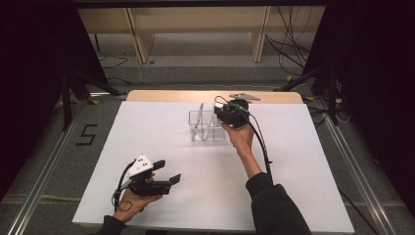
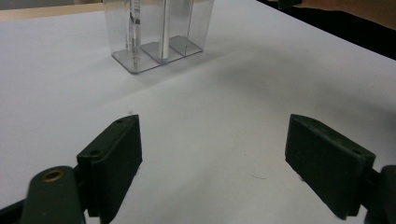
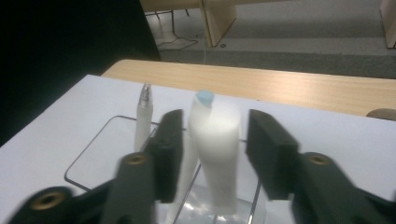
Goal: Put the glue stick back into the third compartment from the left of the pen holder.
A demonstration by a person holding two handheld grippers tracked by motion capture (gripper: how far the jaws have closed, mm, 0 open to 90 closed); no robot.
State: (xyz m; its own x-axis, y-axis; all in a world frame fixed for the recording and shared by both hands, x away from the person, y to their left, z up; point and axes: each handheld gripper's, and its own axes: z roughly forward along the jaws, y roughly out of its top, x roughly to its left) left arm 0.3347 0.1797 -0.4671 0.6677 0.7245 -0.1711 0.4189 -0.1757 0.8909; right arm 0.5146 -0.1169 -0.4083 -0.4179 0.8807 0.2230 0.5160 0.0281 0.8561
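A clear plastic organizer [image 1: 201,126] with several compartments stands at the far middle of the white table [image 1: 161,132]. My right gripper [image 1: 219,111] hovers over its right end. In the right gripper view a white tube with a blue tip [image 3: 215,154] stands upright in the organizer [image 3: 88,149], between the jaws of the right gripper [image 3: 210,123]; a narrow gap shows on each side, so the pads do not press on it. A white pen [image 3: 143,116] stands in the compartment beside it. My left gripper [image 1: 168,171] rests open near the front left, with nothing between its jaws [image 2: 212,135], facing the organizer [image 2: 154,32].
A wooden table edge [image 1: 210,95] runs behind the white sheet. Beyond it are wooden shelf legs [image 1: 142,44], floor cables [image 1: 288,39] and dark stand legs [image 1: 73,83]. A "5" mark [image 1: 87,134] lies on the floor at left.
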